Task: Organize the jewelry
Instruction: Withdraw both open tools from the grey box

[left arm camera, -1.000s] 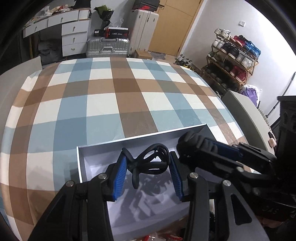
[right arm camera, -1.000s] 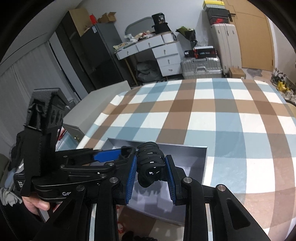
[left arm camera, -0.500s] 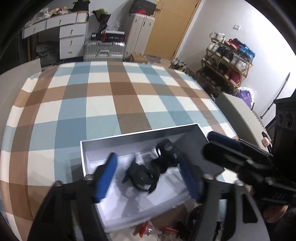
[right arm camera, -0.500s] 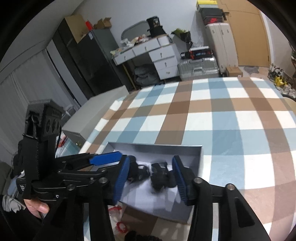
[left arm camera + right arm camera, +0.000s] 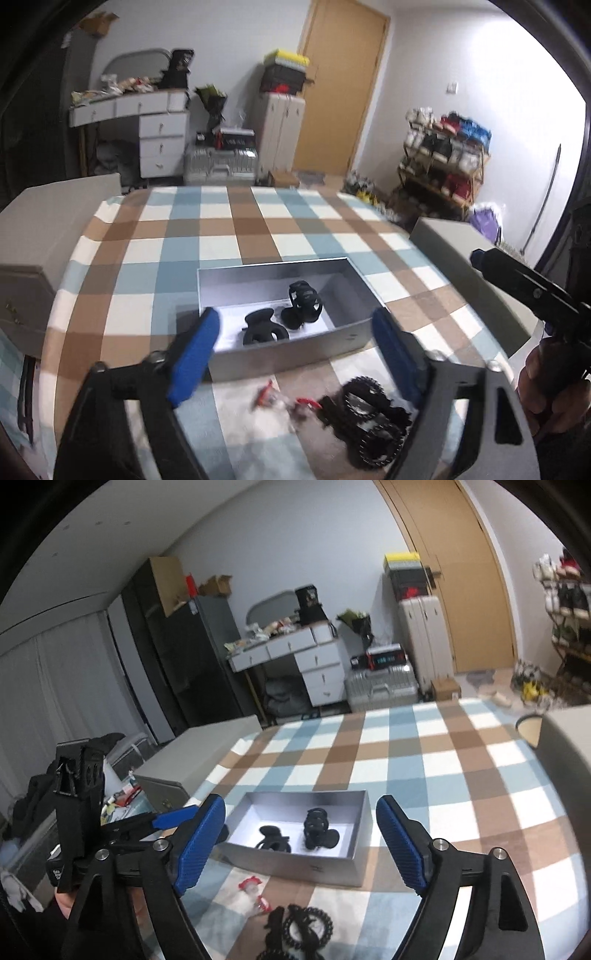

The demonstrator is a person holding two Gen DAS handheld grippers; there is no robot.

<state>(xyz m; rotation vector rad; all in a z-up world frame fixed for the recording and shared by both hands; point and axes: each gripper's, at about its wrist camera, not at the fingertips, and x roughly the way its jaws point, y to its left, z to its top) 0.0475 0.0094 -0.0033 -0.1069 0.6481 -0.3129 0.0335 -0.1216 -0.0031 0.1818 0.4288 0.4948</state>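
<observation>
A silver box (image 5: 288,354) (image 5: 295,864) lies open on the checked cloth. Two black claw clips rest loose on its white floor: a rounded clip (image 5: 264,328) (image 5: 275,840) and a ribbed clip (image 5: 304,302) (image 5: 317,829) beside it. My left gripper (image 5: 294,321) hovers above and short of the box, jaws opening, with nothing between the blue pads. My right gripper (image 5: 301,805) does the same, wide and empty. A heap of black hair ties (image 5: 365,424) (image 5: 299,930) and a small red-and-white piece (image 5: 273,397) (image 5: 251,890) lie in front of the box.
Grey cabinets flank the cloth on the left (image 5: 55,206) and on the right (image 5: 454,240). A person's hand (image 5: 546,384) holds the other gripper at the right edge. The checked cloth (image 5: 443,760) stretches far behind the box.
Both grippers opened and let go of a black clip each; the clips now lie in the box. Both grippers drew back and rose, bringing the hair ties into view.
</observation>
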